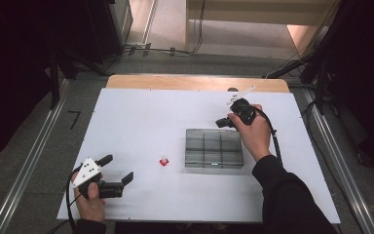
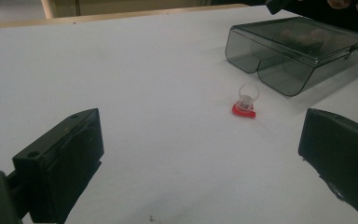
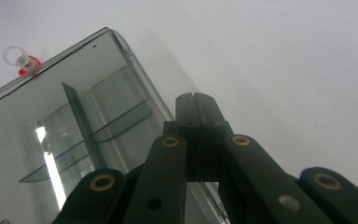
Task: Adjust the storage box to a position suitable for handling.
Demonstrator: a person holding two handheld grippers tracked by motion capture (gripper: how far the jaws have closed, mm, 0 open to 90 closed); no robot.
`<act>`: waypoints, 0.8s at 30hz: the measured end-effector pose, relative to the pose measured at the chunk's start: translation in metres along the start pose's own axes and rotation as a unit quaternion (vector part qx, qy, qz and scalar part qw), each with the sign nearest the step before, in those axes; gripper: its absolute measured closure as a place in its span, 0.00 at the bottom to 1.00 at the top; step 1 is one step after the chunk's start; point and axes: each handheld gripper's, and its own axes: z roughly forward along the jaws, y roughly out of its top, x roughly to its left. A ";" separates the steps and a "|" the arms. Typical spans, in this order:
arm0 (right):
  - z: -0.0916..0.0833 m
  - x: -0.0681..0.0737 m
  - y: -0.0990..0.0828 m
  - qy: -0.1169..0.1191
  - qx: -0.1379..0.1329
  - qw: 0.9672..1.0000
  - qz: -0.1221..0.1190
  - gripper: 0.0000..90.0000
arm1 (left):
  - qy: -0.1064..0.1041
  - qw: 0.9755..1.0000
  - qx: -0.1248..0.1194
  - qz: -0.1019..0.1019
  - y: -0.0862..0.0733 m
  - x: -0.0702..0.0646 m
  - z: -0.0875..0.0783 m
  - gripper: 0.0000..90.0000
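A smoked clear compartment box (image 1: 213, 148) (image 2: 293, 56) (image 3: 74, 121) lies right of the table's middle, its dividers visible through the top. A small clear ring on a red base (image 1: 163, 161) (image 2: 246, 103) (image 3: 21, 60) sits on the table just left of the box. My right gripper (image 1: 220, 123) (image 3: 196, 100) is shut with nothing between its jaws, its tip at the box's far right edge; whether it touches the box I cannot tell. My left gripper (image 1: 119, 168) (image 2: 200, 154) rests near the front left, open wide and pointing toward the ring.
The white table top (image 1: 141, 112) has a wooden strip (image 1: 195, 83) along its far edge. Metal floor rails (image 1: 29, 161) run along both sides, with cables (image 1: 165, 49) and dark stands beyond. The right gripper's black cable (image 1: 275, 141) trails along the forearm.
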 end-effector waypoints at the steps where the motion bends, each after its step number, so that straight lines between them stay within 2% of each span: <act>1: 0.002 -0.001 0.001 0.001 0.003 1.000 0.006 0.97 | -0.001 1.000 0.000 0.002 0.000 0.000 0.000 0.00; 8: 0.014 -0.005 0.005 0.005 0.025 1.000 0.014 0.97 | -0.005 1.000 -0.004 0.001 0.000 0.001 -0.001 0.00; 11: 0.018 -0.005 0.007 -0.001 0.037 0.999 0.016 0.97 | -0.004 1.000 -0.002 0.002 0.000 0.001 0.000 0.00; 19: 0.025 -0.006 0.008 -0.001 0.054 0.998 0.019 0.97 | -0.005 1.000 0.001 0.006 0.000 0.000 0.001 0.00; 24: 0.027 -0.005 0.008 0.002 0.056 0.998 0.020 0.97 | -0.006 1.000 0.003 0.008 0.000 -0.001 0.001 0.00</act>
